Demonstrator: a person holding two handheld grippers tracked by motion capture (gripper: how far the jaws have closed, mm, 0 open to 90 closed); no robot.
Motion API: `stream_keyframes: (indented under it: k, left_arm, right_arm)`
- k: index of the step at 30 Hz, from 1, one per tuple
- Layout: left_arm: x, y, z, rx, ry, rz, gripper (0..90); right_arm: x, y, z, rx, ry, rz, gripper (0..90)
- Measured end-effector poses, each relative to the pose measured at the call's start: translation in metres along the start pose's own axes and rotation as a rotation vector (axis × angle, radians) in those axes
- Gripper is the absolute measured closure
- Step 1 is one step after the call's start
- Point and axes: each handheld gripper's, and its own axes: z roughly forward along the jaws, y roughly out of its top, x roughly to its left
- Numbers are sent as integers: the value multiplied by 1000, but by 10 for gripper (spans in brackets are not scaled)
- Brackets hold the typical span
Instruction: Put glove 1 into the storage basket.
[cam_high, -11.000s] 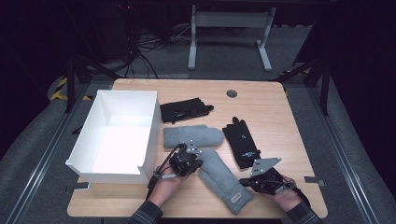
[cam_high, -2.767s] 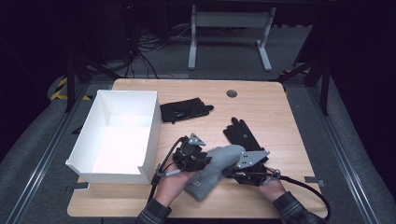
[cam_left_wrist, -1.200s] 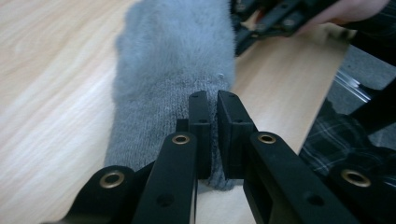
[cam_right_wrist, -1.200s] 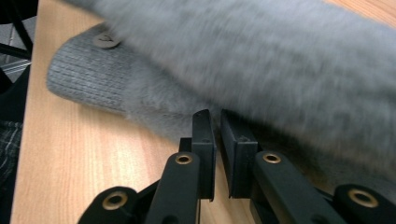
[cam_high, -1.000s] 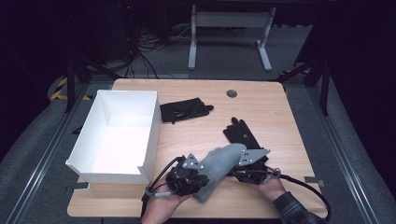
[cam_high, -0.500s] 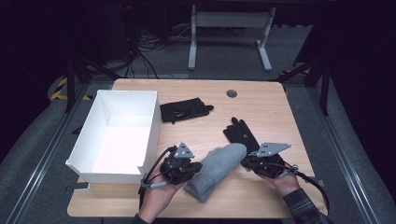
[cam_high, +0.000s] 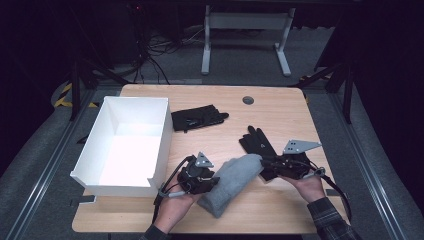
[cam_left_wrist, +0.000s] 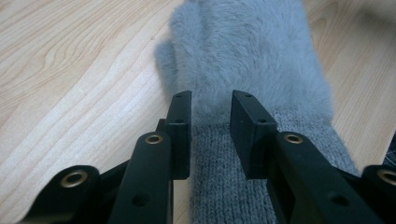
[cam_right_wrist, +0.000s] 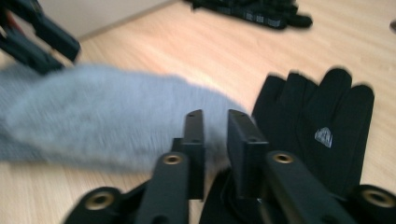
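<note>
Broadly, wooden table (cam_high: 280, 112) bearing a white open box (cam_high: 127, 145) at left. Next, grey folded mitten (cam_high: 232, 182) lying near the front edge, fuzzy part toward the right gripper, knit cuff toward the left. Beside its far end, touching, a black glove (cam_high: 255, 142) flat on the wood; another black glove (cam_high: 197, 117) farther back, near the box. Left gripper (cam_left_wrist: 210, 119) over the cuff, jaws just eased apart, a narrow gap, not pinching. Right gripper (cam_right_wrist: 215, 126) at the fuzzy end, jaws likewise just parted, gripping nothing.
</note>
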Motion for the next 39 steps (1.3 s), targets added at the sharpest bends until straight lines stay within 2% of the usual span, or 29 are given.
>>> stream_keyframes:
  k: [2, 4, 5, 7, 8, 10, 11, 12, 13, 14, 16, 20, 21, 23, 24, 26, 27, 29, 31, 34, 35, 37, 39]
  left_arm:
    - [0, 0, 1, 1, 1, -2, 689]
    - [-1, -1, 3, 19, 7, 8, 687]
    - [-1, -1, 3, 19, 7, 8, 687]
    - [-2, -1, 5, 21, 5, 16, 687]
    - [-3, -1, 6, 26, 8, 24, 687]
    - [-3, -1, 7, 28, 7, 25, 687]
    - [-3, -1, 8, 31, 5, 26, 687]
    - [-3, -1, 8, 38, 5, 29, 688]
    - [-3, -1, 8, 38, 5, 29, 688]
    - [-4, -1, 9, 38, 8, 31, 688]
    - [-4, -1, 9, 36, 8, 32, 688]
    - [-5, -2, 7, 31, 14, 36, 688]
    - [-6, -2, 7, 29, 13, 35, 688]
    - [-6, -2, 6, 31, 17, 41, 687]
    - [-7, -2, 5, 33, 15, 44, 688]
    - [-7, -3, 5, 30, 16, 42, 687]
    - [-8, -3, 5, 27, 18, 42, 686]
    - [-8, -3, 4, 27, 20, 43, 684]
    - [-9, -4, 3, 16, 21, 43, 655]
    - [-8, -3, 0, 3, 22, 39, 608]
    - [-7, -3, -2, -9, 24, 32, 588]
    - [-3, -2, -5, -22, 29, 21, 563]
    - [0, -1, -7, -35, 28, 5, 534]
  right_arm:
    - [-1, 3, 1, -6, 6, 2, 717]
    - [-3, 7, 11, 21, 5, 8, 634]
    - [-3, 7, 11, 21, 5, 8, 634]
    - [-4, 6, 23, 52, 13, 16, 609]
    - [-5, 5, 32, 82, 15, 15, 630]
    - [-6, 5, 35, 93, 18, 14, 659]
    - [-6, 2, 41, 119, 29, 13, 786]
    - [-6, 2, 43, 126, 34, 16, 827]
    - [-6, 2, 43, 126, 34, 16, 827]
    - [-7, 2, 44, 128, 37, 11, 878]
    - [-7, 4, 42, 115, 36, 12, 888]
    - [-5, 17, 30, 37, 29, -5, 891]
    - [-5, 17, 30, 37, 29, -5, 891]
    - [-2, 32, 28, -9, 28, -32, 891]
    - [-1, 34, 30, -14, 26, -39, 892]
    - [-1, 37, 33, -13, 21, -48, 891]
    - [-2, 40, 42, -10, 15, -57, 891]
    - [-3, 39, 47, -8, 13, -55, 891]
    - [-9, 32, 64, 33, 3, -58, 890]
    - [-11, 27, 73, 42, 1, -60, 882]
    - [-11, 26, 74, 38, 2, -57, 858]
    - [-11, 27, 70, 28, -16, -58, 734]
    - [-12, 28, 61, 4, -23, -52, 701]
